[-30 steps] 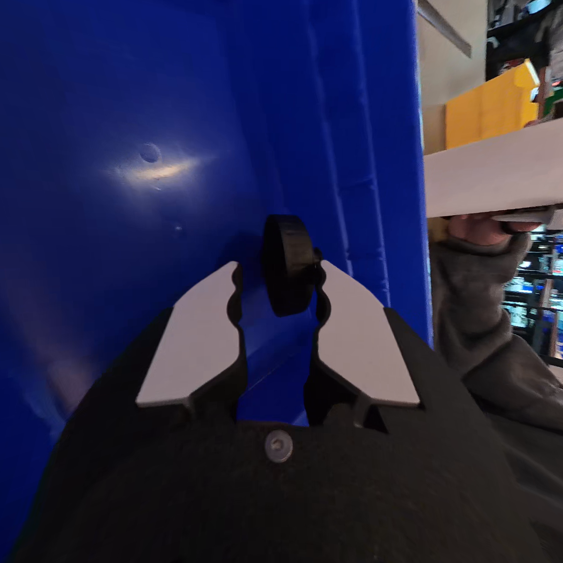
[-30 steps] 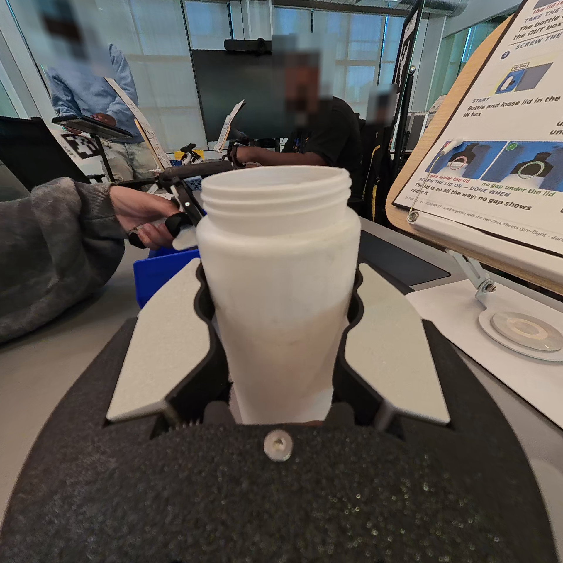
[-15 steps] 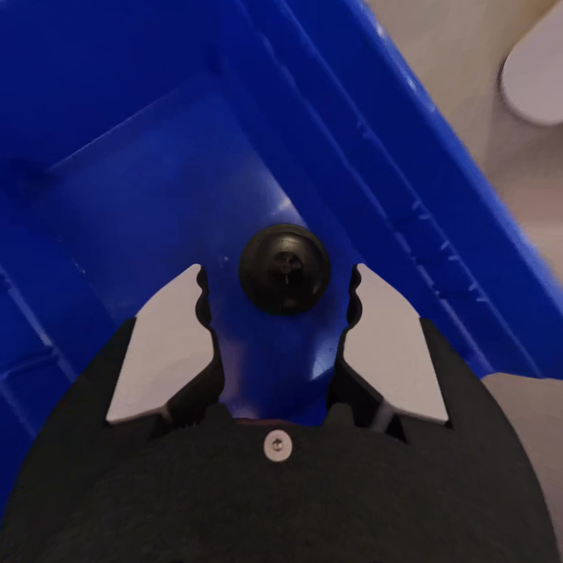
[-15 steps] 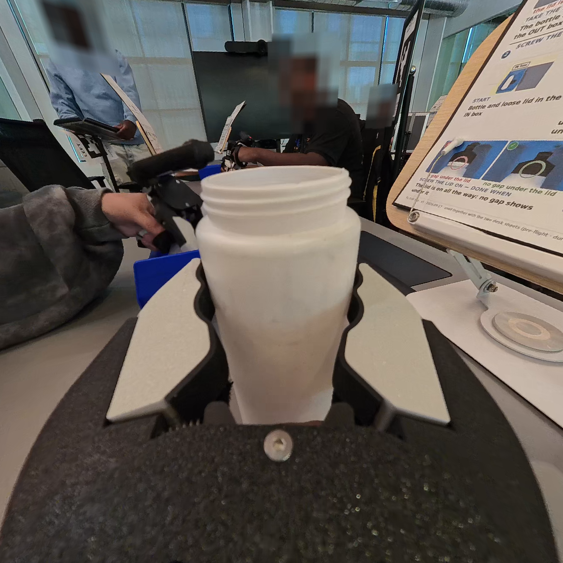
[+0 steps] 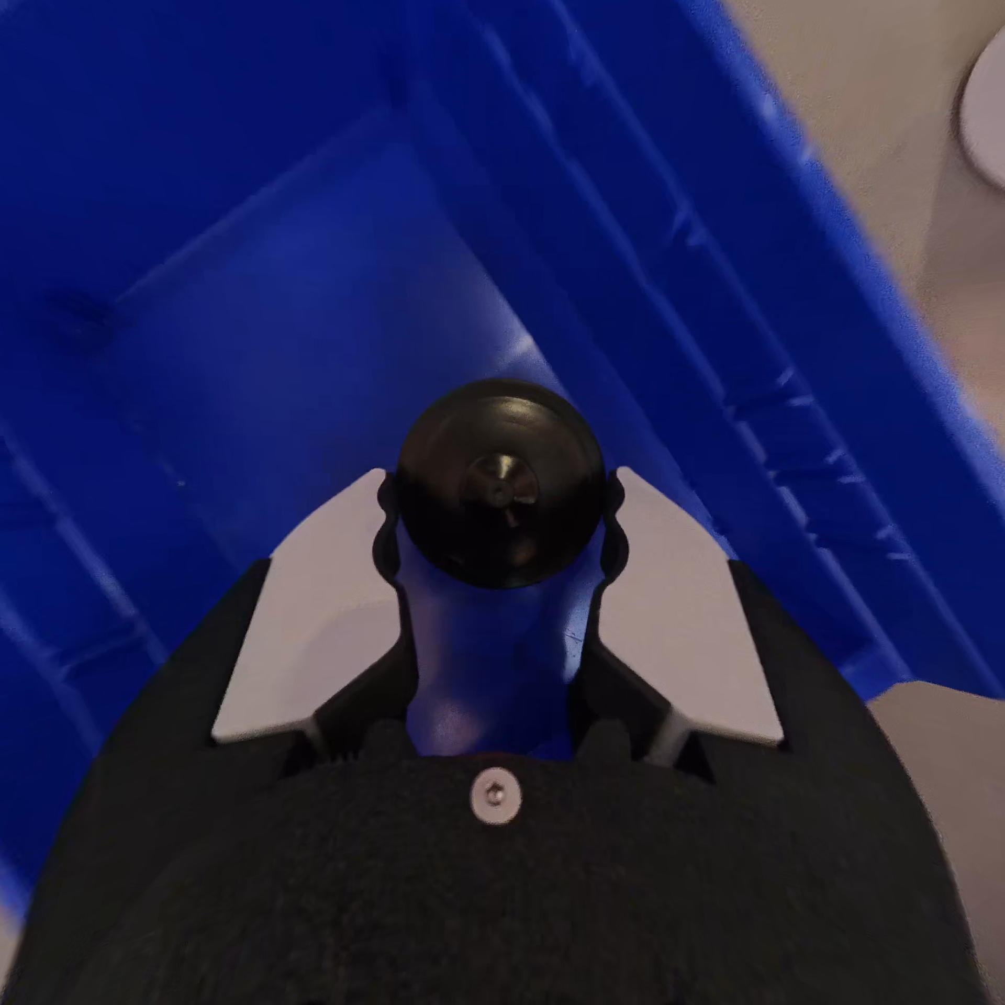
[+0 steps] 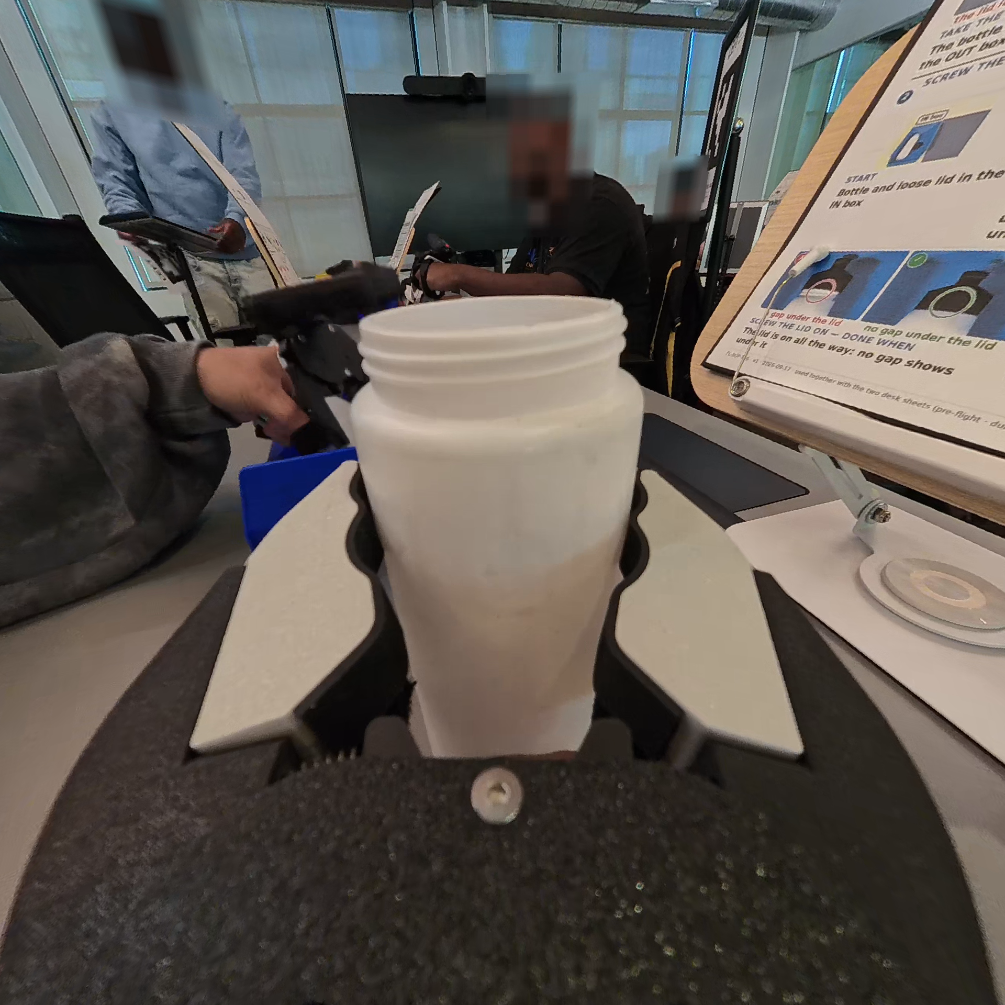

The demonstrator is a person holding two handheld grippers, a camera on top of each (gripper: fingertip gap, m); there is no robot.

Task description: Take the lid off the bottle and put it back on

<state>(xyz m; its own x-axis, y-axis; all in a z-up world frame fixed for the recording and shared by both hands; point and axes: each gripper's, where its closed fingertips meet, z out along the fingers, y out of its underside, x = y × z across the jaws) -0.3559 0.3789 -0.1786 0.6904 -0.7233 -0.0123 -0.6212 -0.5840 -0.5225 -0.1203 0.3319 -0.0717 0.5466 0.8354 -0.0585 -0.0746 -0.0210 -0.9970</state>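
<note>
Blue moulded plastic fills the left wrist view: a ribbed, glossy blue plastic bin (image 5: 680, 228), on whose smooth floor lies the round black plastic lid (image 5: 500, 484), flat side up with a small moulded nub at its centre. The left gripper (image 5: 500, 511) reaches down into the bin with its pale, matte fingers (image 5: 326, 587) set to either side of the lid, their wavy black pads at or touching its rim; whether they are pressing on it yet I cannot tell. In the right wrist view the person's hand (image 6: 250, 386), in a grey fleece sleeve, works that tool over the bin's blue corner (image 6: 293, 489) at the far left. Further right, the right gripper (image 6: 497, 544) is clenched on the white, slightly translucent plastic bottle (image 6: 495, 489), held upright, its wide threaded neck bare and open. By my reading the lid is already off; what remains is lifting it from the bin, seating it on the threads and screwing it down. At the right stands a tilted wooden instruction board (image 6: 848, 272) on a white round-footed stand (image 6: 935, 598).
</note>
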